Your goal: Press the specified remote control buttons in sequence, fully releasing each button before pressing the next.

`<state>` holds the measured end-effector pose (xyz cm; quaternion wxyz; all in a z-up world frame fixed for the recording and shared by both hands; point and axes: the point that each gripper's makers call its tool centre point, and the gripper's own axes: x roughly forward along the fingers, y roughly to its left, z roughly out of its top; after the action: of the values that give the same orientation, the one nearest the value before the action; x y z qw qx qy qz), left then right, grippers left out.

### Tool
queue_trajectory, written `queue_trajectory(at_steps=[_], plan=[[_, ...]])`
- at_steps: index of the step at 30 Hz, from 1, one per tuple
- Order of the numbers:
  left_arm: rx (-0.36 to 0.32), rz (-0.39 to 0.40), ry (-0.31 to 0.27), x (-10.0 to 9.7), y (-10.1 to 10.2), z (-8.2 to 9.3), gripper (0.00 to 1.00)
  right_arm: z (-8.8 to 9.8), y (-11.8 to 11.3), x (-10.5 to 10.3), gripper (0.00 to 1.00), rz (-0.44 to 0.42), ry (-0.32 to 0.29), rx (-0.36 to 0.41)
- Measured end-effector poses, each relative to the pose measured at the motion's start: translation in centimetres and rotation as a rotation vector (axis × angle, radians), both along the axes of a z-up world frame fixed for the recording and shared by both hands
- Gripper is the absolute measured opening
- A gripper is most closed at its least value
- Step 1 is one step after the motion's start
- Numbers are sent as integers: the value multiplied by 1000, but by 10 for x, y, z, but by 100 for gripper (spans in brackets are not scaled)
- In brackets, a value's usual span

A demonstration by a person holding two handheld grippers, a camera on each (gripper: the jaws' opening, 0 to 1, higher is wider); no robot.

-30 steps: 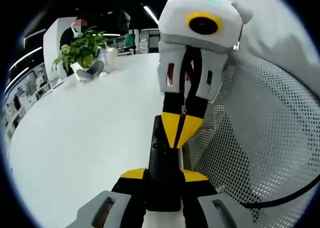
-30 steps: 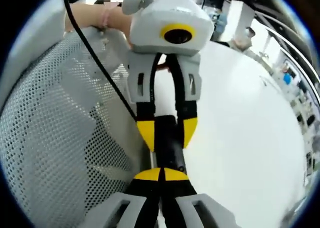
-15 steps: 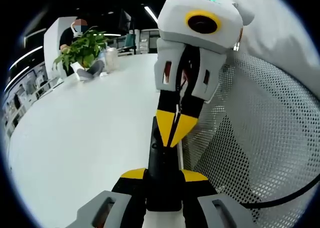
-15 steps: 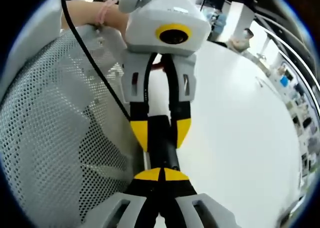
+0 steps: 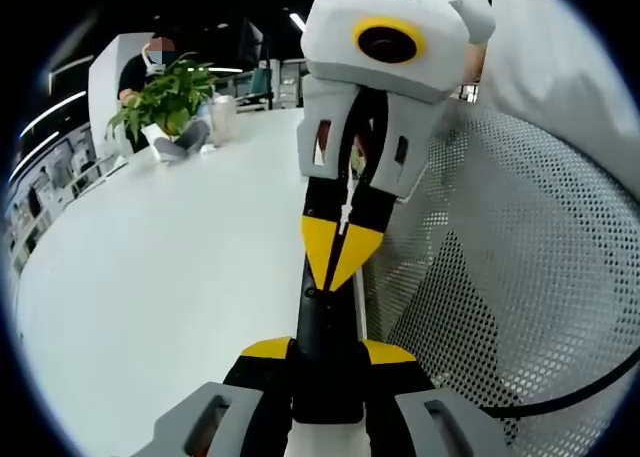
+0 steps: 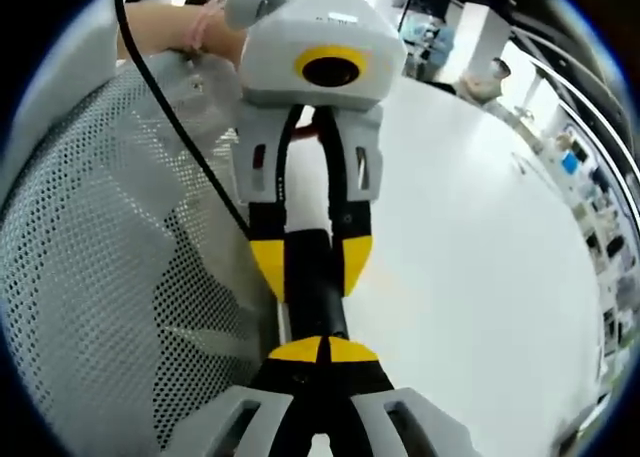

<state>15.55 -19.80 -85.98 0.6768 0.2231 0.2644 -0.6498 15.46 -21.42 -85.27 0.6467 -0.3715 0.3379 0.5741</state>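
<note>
Left hand-held gripper (image 5: 328,362) clamped on black remote (image 5: 325,322) | right hand-held gripper (image 6: 322,349) pinched closed, tips on the remote | white surface (image 5: 170,267) under the remote

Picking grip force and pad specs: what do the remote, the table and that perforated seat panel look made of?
Remote: looks like matte black plastic, dull with no glints. Table: smooth white top, probably laminate, with a soft sheen; can't confirm. Seat panel: pale sheet with regular round holes, either perforated plastic or mesh fabric.
</note>
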Motion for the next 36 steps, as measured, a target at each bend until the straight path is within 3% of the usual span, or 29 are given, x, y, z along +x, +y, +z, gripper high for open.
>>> queue_trajectory(at_steps=[7,12,20,24,29,36], plan=[[-4,0,2,0,0,0,25,-1,0,1,0,-19,17,19],[-6,1,7,1,0,-1,25,-2,1,3,0,-12,59,-10],[-6,-1,5,1,0,0,25,-3,1,4,0,22,65,-54],[-5,-2,3,1,0,0,25,-2,0,4,0,-14,93,-25],[-1,-6,-3,0,0,0,25,0,2,5,0,-122,162,63],[0,-6,-6,0,0,-1,25,0,1,3,0,-95,115,74]])
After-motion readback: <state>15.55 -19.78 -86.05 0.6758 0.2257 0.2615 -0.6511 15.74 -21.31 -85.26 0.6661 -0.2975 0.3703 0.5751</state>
